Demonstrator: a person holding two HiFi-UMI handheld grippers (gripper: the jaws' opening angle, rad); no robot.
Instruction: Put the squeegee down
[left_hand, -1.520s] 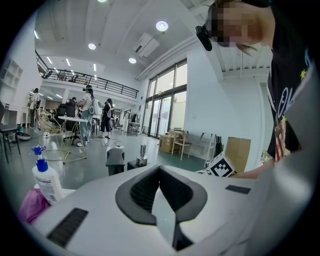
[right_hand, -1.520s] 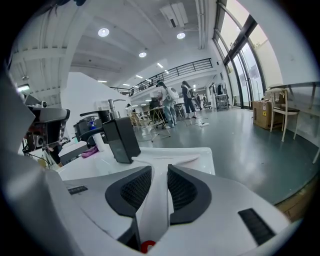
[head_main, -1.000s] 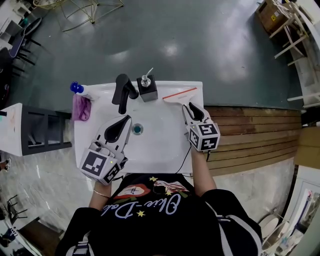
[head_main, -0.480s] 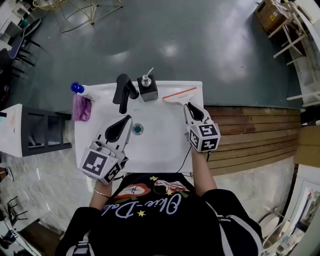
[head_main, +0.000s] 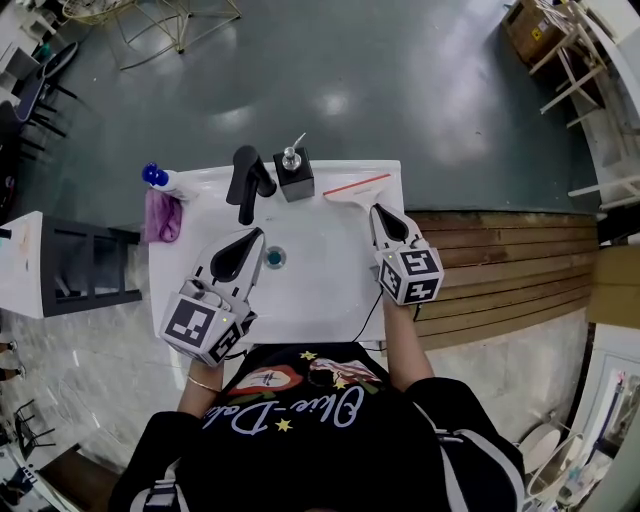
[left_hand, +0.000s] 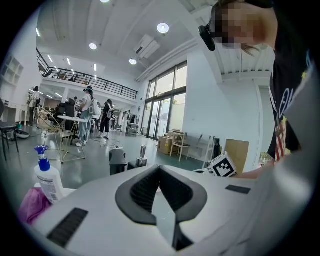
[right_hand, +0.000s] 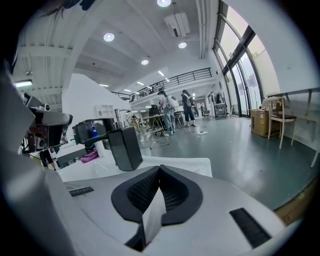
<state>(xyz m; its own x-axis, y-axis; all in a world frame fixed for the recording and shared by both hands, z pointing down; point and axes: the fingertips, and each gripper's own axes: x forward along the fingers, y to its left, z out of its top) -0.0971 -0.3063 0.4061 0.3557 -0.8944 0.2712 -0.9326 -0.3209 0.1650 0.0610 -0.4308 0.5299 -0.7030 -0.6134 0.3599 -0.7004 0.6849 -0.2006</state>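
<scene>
One white sink (head_main: 320, 285) is shown at centre frame. Counted on it are one black faucet (head_main: 245, 182), one black soap dispenser (head_main: 294, 178), one squeegee (head_main: 357, 187), one blue-topped spray bottle (head_main: 158, 178) and one purple cloth (head_main: 162, 215). Two grippers are seen: the left gripper (head_main: 253, 236) and the right gripper (head_main: 378, 209).
</scene>
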